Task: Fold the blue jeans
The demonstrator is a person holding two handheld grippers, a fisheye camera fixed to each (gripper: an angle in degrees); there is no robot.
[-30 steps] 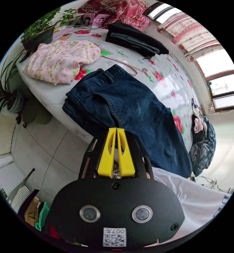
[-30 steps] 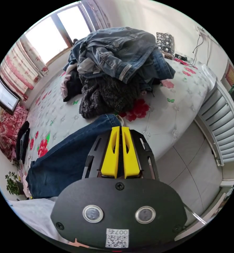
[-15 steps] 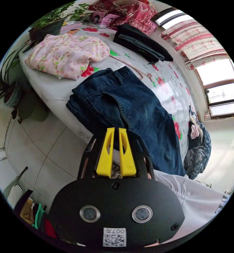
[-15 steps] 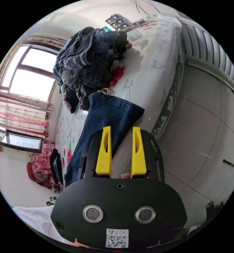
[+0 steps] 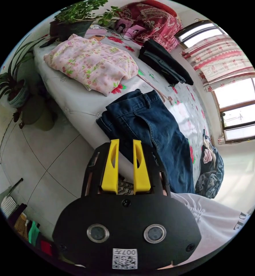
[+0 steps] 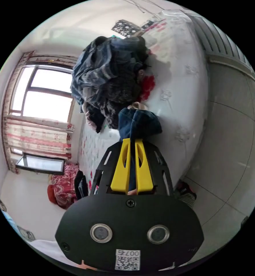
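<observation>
On the bed [image 5: 75, 97] the jeans [image 5: 150, 126] lie lengthwise; your right gripper [image 6: 132, 141] pinches the leg end, ready to fold, while your left gripper [image 5: 125, 141] waits parted, empty, near the waist.

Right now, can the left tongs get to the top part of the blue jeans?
Probably yes. The left tongs are open and point at the waist end of the blue jeans, which hangs over the edge of the bed. Nothing lies between them. The pink flowery cloth sits off to the side.
</observation>
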